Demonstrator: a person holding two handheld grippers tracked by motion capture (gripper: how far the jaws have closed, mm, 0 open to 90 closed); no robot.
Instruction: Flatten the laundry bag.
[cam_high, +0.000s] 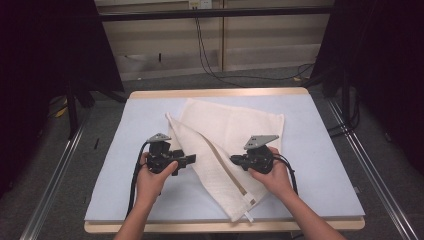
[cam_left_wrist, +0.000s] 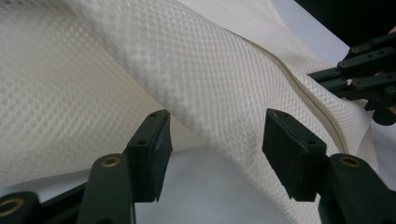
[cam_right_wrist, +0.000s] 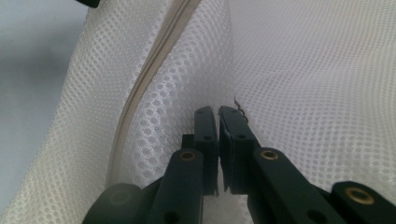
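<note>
The counter (cam_high: 320, 165), covered in pale blue, carried a cream waffle-weave towel (cam_high: 235, 125) spread from the middle toward twelve o'clock, one folded flap running down to a corner with a small tag at six o'clock. A flat seam band (cam_left_wrist: 308, 93) ran along that flap's edge. At eight o'clock of the cloth, the left hand-held gripper (cam_high: 189, 159) stood with its jaws apart, the towel's fold lying just beyond and between them, the pads not pressing it. At four o'clock, the right hand-held gripper (cam_high: 234, 160) had its jaws closed together, pinching a raised edge of the towel beside the seam.
</note>
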